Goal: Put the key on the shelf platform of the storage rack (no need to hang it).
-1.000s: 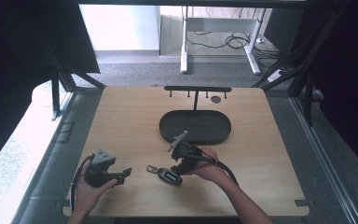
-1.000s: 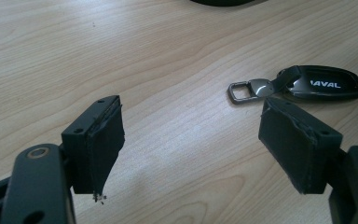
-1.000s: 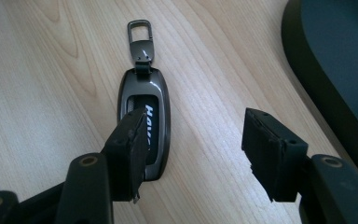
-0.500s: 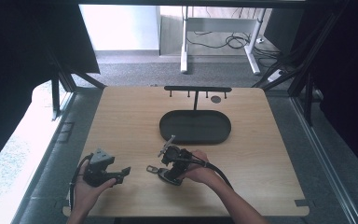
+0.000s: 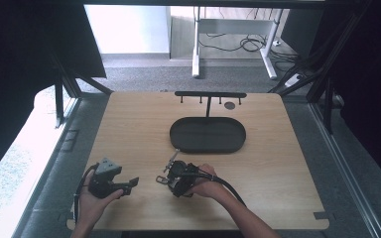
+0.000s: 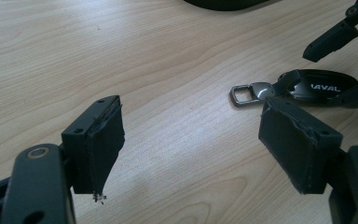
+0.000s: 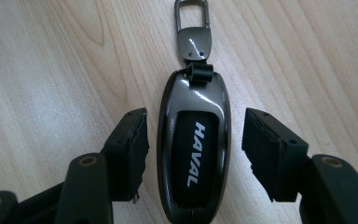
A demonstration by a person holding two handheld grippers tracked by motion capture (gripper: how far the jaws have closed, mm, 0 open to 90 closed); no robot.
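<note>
A: Where's the Haval key fob (image 7: 193, 149)?
B: Flat on the desk (image 5: 287, 163), between the right hand-held gripper's (image 7: 193, 156) open jaws, untouched.
A: Risk?
B: Glossy shell; an off-centre squeeze could squirt it away.

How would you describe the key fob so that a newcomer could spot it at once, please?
On the wooden table, look in front of the black oval tray, near the front edge. The key fob lies flat between the right gripper jaws: glossy dark, lettered HAVAL, with a metal clip.
</note>
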